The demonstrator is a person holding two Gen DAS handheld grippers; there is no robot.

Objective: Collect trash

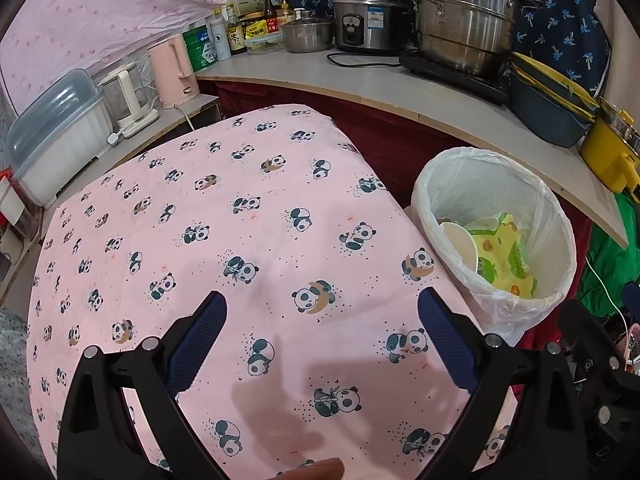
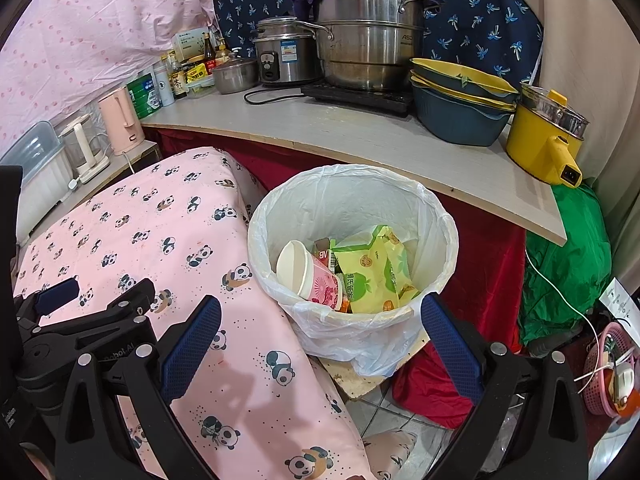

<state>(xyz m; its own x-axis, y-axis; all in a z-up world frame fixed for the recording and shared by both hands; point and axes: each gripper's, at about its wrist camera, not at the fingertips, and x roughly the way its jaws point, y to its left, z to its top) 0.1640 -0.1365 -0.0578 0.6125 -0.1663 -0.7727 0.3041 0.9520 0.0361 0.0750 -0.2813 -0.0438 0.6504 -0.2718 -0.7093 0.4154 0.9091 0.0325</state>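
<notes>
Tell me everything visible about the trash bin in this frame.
The trash bin is round, upright and open-topped, lined with a thin white plastic bag folded over its rim. It stands on a board beside the panda-print table. Inside lie a tipped paper cup and yellow-green wrappers. Neither gripper touches it.

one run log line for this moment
left gripper: open, empty | right gripper: open, empty | trash bin: paper cup, yellow wrapper inside
</notes>
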